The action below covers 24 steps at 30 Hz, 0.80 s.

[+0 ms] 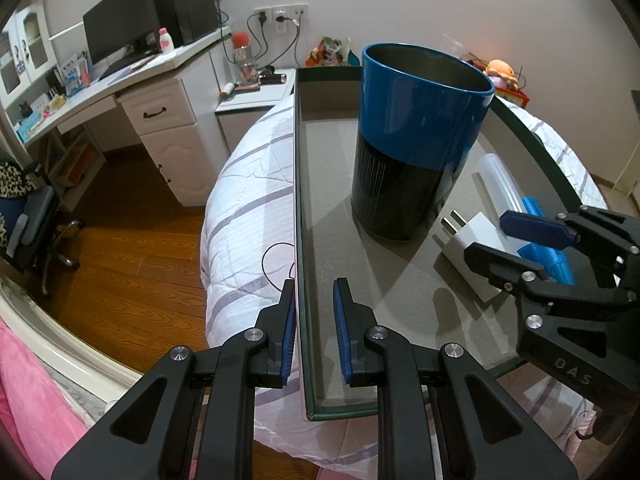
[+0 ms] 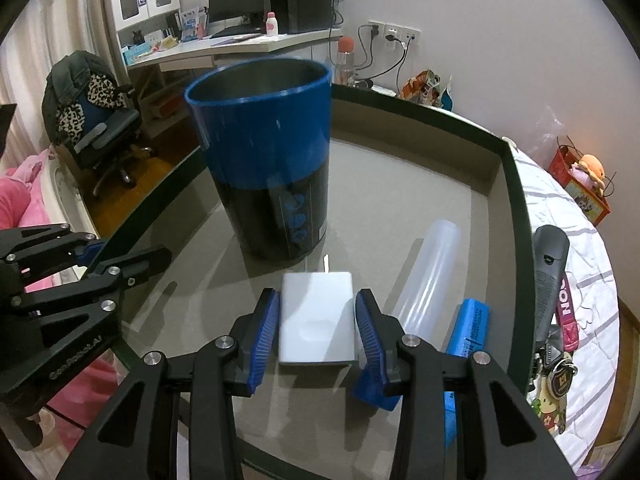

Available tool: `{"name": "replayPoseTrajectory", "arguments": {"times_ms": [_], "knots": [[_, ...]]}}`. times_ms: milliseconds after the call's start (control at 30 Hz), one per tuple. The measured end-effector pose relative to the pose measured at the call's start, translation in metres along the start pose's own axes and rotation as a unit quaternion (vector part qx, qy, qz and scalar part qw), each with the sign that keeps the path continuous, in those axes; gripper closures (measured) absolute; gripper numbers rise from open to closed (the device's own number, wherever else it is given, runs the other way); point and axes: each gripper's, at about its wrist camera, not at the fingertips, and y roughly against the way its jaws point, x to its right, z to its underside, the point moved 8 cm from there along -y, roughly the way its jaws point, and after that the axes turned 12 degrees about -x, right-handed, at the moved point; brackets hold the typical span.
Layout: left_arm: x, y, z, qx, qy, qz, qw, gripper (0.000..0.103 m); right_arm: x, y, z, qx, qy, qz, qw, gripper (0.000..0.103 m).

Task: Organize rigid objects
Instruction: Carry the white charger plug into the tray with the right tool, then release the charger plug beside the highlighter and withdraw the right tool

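Straddling the white charger [image 2: 317, 318], the right gripper [image 2: 316, 332] has its fingers spread either side, not yet pinching; the charger's long axis points to 12 o'clock toward the blue canister [image 2: 266, 164]. The left gripper [image 1: 316, 334] hangs open, farther off.

The right gripper [image 2: 316, 320] has its blue-padded jaws spread on either side of a white charger [image 2: 317, 316] lying flat on the tray [image 2: 516, 208]. Ahead stands a blue-and-black canister [image 2: 266, 160]. A clear tube [image 2: 430, 272] lies just right of it.
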Motion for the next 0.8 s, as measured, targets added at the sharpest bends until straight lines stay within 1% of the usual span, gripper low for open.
{"name": "replayPoseTrajectory", "arguments": {"times_ms": [67,100,233,400,667,800], "knots": [[0.001,0.000,-0.001,0.000,0.000,-0.001,1.0000,0.087,0.001,0.004,0.001,0.005,0.000,0.003,1.000,0.052],[0.001,0.000,-0.001,-0.001,0.000,-0.001,1.0000,0.087,0.001,0.006,0.001,0.007,-0.001,0.004,1.000,0.050],[0.002,0.000,-0.001,-0.001,0.000,-0.002,1.0000,0.087,0.003,0.014,0.002,0.016,-0.005,0.002,1.000,0.050],[0.002,-0.001,-0.001,-0.003,0.000,-0.003,1.0000,0.087,0.011,0.030,0.003,0.032,-0.010,0.011,0.999,0.050],[0.003,-0.001,0.000,-0.006,0.000,-0.011,0.9999,0.087,0.035,0.065,0.007,0.065,-0.026,0.055,0.996,0.050],[0.003,-0.001,0.000,-0.007,0.000,-0.014,0.9999,0.087,0.061,0.078,0.017,0.076,-0.048,0.071,0.993,0.050]]}}
